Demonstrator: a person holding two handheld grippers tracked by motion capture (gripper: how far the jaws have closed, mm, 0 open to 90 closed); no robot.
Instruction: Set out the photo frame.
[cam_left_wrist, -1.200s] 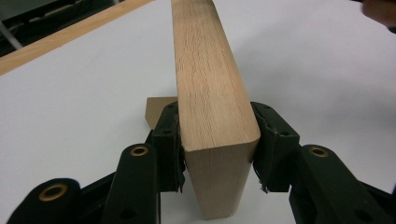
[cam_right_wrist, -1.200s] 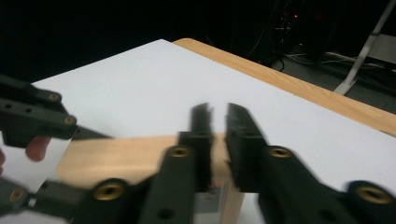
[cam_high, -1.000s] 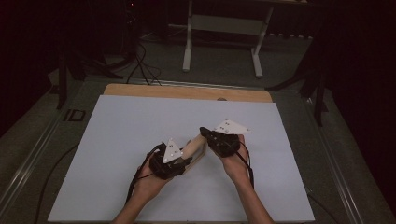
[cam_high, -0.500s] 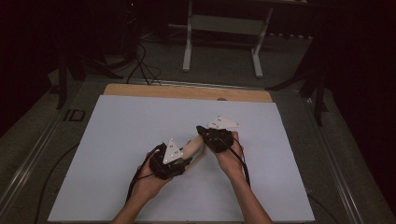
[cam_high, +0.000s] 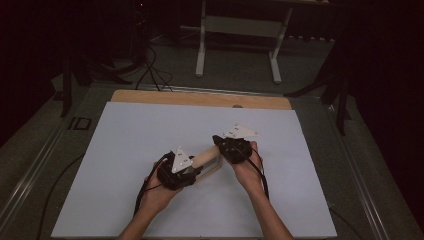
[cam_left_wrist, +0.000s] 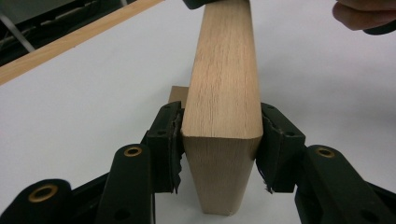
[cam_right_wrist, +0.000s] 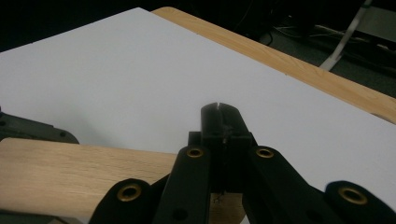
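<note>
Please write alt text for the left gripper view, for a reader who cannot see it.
The left hand-held gripper clamps a light wooden block between its two black jaws, above a white table. The block runs away from the camera, and part of a hand shows at the top right corner.

Dim room, dark grey floor (cam_high: 240, 70) beyond the far edge. White sheet-covered tabletop (cam_high: 150, 130) with a light wooden strip (cam_high: 200, 99) along its far side. White metal-legged frame (cam_high: 237, 30) stands behind; black cables (cam_high: 150, 62) trail across the floor.
</note>
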